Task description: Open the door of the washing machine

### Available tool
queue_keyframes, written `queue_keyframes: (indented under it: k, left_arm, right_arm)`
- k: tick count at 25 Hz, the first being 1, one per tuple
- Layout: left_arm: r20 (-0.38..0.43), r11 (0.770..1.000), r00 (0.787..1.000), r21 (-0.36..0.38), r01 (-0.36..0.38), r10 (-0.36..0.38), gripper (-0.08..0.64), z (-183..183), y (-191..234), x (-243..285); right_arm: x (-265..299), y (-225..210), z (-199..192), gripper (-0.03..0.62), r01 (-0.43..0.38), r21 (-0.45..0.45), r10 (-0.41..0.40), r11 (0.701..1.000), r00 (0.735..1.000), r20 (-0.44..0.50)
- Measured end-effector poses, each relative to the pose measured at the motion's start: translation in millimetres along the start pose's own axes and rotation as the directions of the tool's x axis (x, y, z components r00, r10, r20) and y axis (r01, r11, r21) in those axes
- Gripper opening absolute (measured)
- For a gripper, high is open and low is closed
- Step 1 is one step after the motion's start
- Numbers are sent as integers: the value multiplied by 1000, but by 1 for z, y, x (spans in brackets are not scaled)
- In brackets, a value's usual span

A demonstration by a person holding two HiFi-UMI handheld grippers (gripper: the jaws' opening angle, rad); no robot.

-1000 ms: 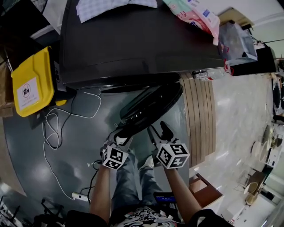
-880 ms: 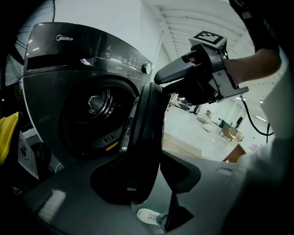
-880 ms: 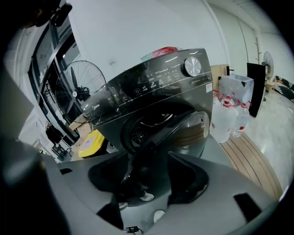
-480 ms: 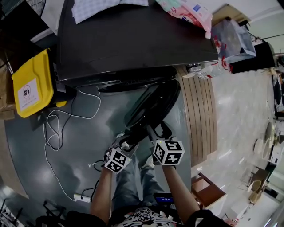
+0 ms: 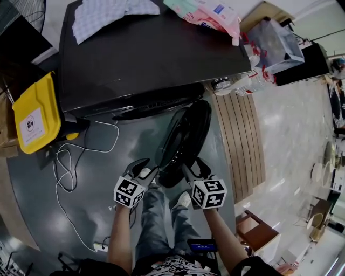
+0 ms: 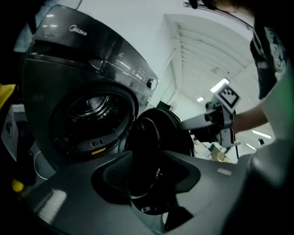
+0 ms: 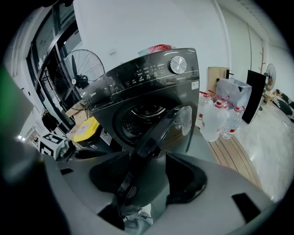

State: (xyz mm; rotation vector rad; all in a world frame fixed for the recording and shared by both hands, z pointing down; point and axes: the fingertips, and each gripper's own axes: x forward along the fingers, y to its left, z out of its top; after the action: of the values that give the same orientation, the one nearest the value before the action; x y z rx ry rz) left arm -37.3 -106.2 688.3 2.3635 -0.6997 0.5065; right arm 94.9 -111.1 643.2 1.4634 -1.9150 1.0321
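Observation:
The dark front-loading washing machine (image 5: pixel 151 54) stands at the top of the head view. Its round door (image 5: pixel 183 137) is swung far out, and the drum opening (image 6: pixel 89 114) shows bare. My left gripper (image 5: pixel 144 167) sits just left of the door's free edge. Its jaws are closing, with the rim in line with their gap (image 6: pixel 147 183) and no pad seen pressing. My right gripper (image 5: pixel 194 164) is on the door's other side. The door rim (image 7: pixel 151 137) runs down between its closing jaws (image 7: pixel 147 183), with a gap beside it.
A yellow box (image 5: pixel 35 116) and loose white cables (image 5: pixel 70 161) lie on the grey floor at the left. Right of the machine, a wooden platform (image 5: pixel 237 140) holds water bottles (image 7: pixel 216 121). A cloth (image 5: pixel 102 16) and pink packets (image 5: pixel 207 13) lie on top of the machine.
The door has swung wider, its free edge coming toward me. My left gripper, earlier at the door's rim, has shifted left off it. My right gripper stays by the rim.

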Motion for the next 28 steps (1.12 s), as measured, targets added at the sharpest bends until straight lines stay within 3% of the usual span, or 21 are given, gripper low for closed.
queue_keyframes:
  k: [2, 7, 10, 14, 18, 28]
  left_arm:
    - [32, 1000, 999, -30, -5, 6, 182, 11, 4, 6]
    - [70, 996, 993, -5, -91, 91, 134, 24, 14, 17]
    - [118, 985, 978, -27, -169, 171, 96, 34, 25, 11]
    - [170, 971, 957, -96, -219, 233, 92, 46, 40, 1]
    - [188, 944, 931, -166, -285, 314, 72, 51, 57, -11]
    - [233, 920, 892, -161, -358, 388, 37, 64, 50, -39]
  right_arm:
    - [-7, -8, -4, 252, 10, -11, -10, 1000, 1000, -4]
    - [-24, -33, -13, 241, 64, -51, -65, 997, 998, -12]
    - [-35, -48, -19, 214, 109, -71, -109, 992, 994, -7]
    - [-47, -69, -25, 198, 160, -73, -161, 984, 987, -3]
    - [-57, -89, -29, 196, 218, -44, -218, 975, 976, 5]
    - [-73, -120, -31, 143, 357, -42, -356, 933, 934, 27]
